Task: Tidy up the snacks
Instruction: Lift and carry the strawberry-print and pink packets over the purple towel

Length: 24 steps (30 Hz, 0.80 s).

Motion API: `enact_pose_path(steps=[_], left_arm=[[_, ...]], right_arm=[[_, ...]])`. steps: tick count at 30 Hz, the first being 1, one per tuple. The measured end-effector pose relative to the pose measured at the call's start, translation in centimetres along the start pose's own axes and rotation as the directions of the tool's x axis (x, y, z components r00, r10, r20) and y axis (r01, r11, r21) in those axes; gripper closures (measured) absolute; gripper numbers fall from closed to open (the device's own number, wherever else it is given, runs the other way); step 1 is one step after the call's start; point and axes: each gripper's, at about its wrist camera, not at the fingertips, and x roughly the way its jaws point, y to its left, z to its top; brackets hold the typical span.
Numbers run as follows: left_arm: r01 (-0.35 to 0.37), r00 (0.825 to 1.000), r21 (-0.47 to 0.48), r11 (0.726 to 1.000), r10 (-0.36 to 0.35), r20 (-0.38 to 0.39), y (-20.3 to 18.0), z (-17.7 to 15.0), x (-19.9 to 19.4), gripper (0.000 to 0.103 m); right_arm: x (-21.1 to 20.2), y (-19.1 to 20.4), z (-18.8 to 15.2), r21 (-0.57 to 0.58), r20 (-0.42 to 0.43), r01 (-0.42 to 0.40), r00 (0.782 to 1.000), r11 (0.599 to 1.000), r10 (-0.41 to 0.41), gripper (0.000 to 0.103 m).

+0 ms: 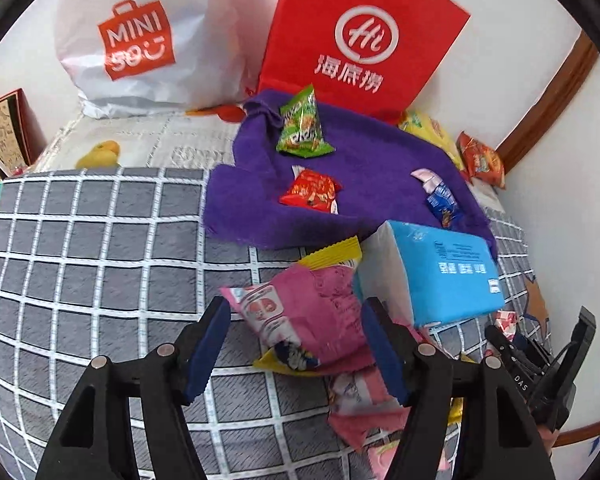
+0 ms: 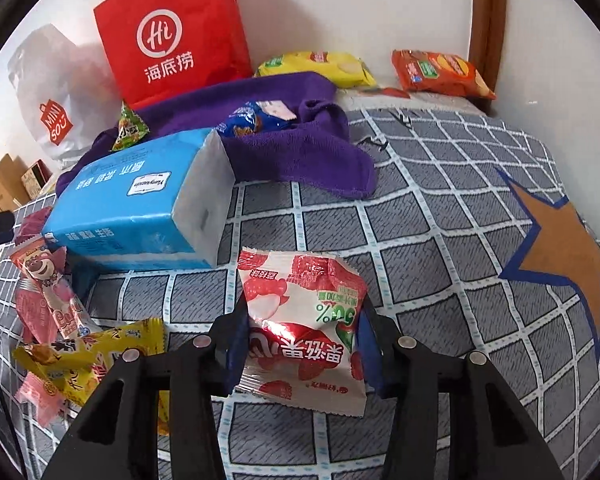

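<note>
Pointing steeply down, right gripper (image 2: pixel 302 344) jaws clamp the strawberry packet (image 2: pixel 302 336); left gripper (image 1: pixel 296 344) jaws gape around the pink packet (image 1: pixel 300 316).

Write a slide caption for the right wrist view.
Right gripper shut on strawberry snack packet beside blue tissue pack.

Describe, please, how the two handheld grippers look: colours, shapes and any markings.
Both grippers are alike. The left gripper has black plastic arms with triangular cut-outs, round silver pins at the joints, and two fingers faced with dark blue ridged pads. The right gripper shows the same black frame, silver pins and blue pads. No cables or sleeves are visible.
</note>
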Motion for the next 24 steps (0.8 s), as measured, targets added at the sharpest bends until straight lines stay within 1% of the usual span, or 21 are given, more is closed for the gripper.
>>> enact_pose_path(steps=[3,5,8,10,12,14,18,24], left_arm=[[-0.007,0.999,-0.004,1.0,0.006,-0.041,-0.3,-0.1,1.5,0.037],[-0.002,0.999,-0.011,1.0,0.002,-0.053,-0.5,-0.2,2.3,0.036],[-0.007,0.999,0.002,1.0,0.007,-0.045,-0.9,-0.2,2.8,0.035],[-0.024,0.999,0.016,1.0,0.025,-0.036,-1.3,-0.3,3.2,0.034],[-0.025,0.999,0.03,0.999,0.026,-0.032,-1.5,-0.3,3.3,0.035],[-0.032,0.999,0.044,0.999,0.033,-0.025,-1.7,-0.4,3.4,0.037],[-0.025,1.0,0.07,0.997,0.026,-0.017,-2.0,-0.6,2.9,0.046],[-0.001,1.0,0.058,0.998,0.002,-0.013,-1.1,-1.2,1.7,0.049]], right_arm=[[0.3,0.0,0.3,-0.008,0.002,0.008,1.0,1.0,-0.008,0.054],[0.6,-0.2,0.5,-0.005,0.003,0.006,1.0,1.0,-0.006,0.054],[0.9,-0.6,1.0,0.005,0.003,0.0,1.0,1.0,0.0,0.054],[1.1,-0.7,1.1,0.007,0.002,0.0,1.0,1.0,0.0,0.053],[1.2,-0.5,1.2,-0.002,0.0,0.008,1.0,1.0,-0.008,0.053],[1.2,-0.4,1.2,-0.007,-0.002,0.011,1.0,1.0,-0.011,0.052],[1.2,-0.5,1.2,-0.008,-0.002,0.007,1.0,1.0,-0.007,0.051],[1.1,-0.4,1.0,-0.01,-0.003,0.018,1.0,1.0,-0.018,0.051]])
